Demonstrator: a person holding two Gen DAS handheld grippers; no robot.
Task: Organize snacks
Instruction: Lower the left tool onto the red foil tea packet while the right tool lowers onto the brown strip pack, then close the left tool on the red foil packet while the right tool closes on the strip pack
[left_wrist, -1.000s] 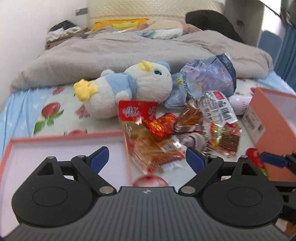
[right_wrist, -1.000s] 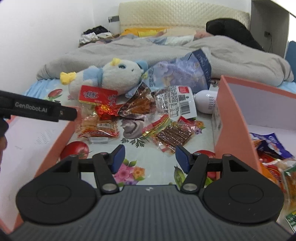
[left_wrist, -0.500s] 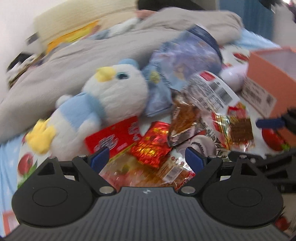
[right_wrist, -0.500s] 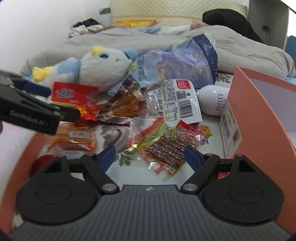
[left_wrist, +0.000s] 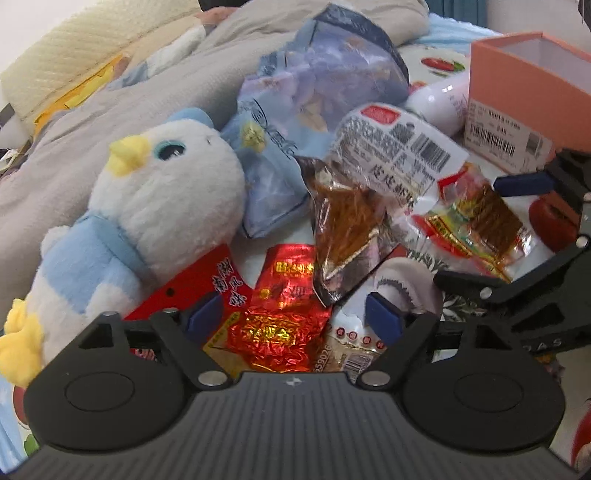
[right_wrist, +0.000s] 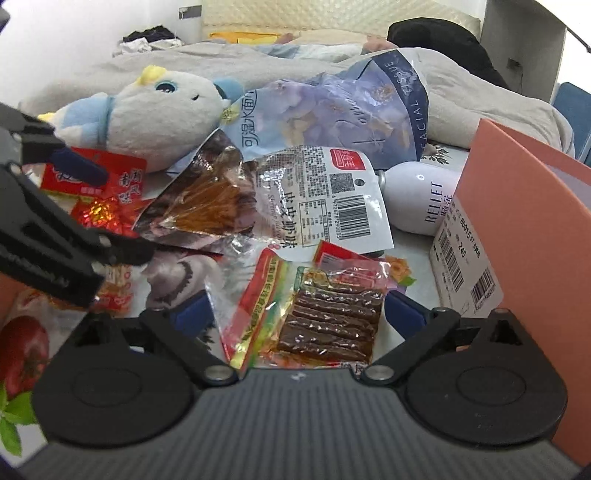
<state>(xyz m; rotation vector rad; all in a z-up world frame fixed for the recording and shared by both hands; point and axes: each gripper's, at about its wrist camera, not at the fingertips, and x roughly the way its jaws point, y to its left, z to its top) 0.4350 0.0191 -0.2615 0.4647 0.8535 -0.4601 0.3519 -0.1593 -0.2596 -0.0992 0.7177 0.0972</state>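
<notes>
On the bed: snack packets lie in a loose heap on the flowered sheet (right_wrist: 413, 254), filling the middle of both views.
Orange box: the orange box (right_wrist: 524, 236) stands at the right edge of the right wrist view, just beside the heap; its inside is hidden there, and the left wrist view shows only a bare white inner wall (left_wrist: 543, 48).
Left gripper: left gripper (left_wrist: 291, 317) has jaws apart, just been closing a little, with the crinkled red foil packet (left_wrist: 280, 328) between them; the pads do not press on it.
Right gripper: right gripper (right_wrist: 299, 314) has jaws spread wide, just been opening, straddling the packet of brown strips (right_wrist: 332, 321) without clamping it.
Other things: plush penguin (left_wrist: 147, 206) at left, tissue pack (right_wrist: 332, 107) and white bottle (right_wrist: 424, 199) behind the heap.
Changed since a second ago: both views sit closer and lower over the heap; the left view has rolled, and the open tray that filled its lower left is gone from frame.
</notes>
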